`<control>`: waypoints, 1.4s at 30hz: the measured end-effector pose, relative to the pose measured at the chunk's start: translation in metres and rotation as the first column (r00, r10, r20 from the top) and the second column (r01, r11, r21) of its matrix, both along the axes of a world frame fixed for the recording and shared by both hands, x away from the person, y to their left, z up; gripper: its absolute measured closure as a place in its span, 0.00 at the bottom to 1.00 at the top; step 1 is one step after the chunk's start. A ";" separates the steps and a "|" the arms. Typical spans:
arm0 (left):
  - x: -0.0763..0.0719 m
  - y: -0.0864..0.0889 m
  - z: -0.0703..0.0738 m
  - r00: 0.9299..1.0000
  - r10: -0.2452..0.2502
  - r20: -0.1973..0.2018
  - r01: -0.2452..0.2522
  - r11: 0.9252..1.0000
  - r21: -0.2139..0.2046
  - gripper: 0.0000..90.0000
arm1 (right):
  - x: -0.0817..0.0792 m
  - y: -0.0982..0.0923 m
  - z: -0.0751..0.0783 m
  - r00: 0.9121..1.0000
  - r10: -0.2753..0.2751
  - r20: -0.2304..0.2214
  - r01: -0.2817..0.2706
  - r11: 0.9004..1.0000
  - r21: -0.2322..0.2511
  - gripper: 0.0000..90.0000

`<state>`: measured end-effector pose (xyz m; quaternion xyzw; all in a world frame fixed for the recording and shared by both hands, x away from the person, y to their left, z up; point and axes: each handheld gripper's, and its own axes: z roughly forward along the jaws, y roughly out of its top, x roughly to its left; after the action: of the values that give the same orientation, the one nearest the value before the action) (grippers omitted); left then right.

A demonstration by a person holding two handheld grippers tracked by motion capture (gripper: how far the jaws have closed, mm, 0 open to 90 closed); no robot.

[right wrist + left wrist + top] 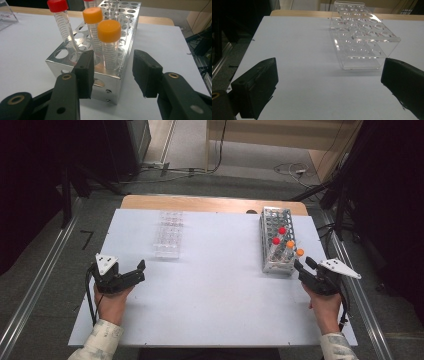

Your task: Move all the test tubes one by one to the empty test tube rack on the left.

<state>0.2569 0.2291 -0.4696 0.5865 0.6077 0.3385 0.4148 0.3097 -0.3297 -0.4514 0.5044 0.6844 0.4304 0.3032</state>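
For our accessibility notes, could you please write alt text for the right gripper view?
The right gripper, jaws apart, points at the nearest orange-capped tube standing in a metal rack on a white table, not touching it. Another orange-capped tube and a red-capped tube stand behind.

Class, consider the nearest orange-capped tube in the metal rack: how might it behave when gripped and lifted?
The orange-capped tube looks smooth, clear plastic, so probably light and somewhat slippery. It leans in the metal rack, so it likely sits loosely and lifts freely. Round, it would probably roll if laid down.
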 end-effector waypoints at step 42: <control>0.000 -0.002 0.000 1.000 -0.004 -0.002 0.004 1.000 0.004 0.02 | 0.007 0.007 0.028 0.996 -0.014 0.090 0.014 1.000 -0.002 0.79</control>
<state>0.2569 0.2273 -0.4699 0.5888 0.6063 0.3383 0.4138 0.3163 -0.3225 -0.4234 0.4889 0.6670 0.4498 0.3375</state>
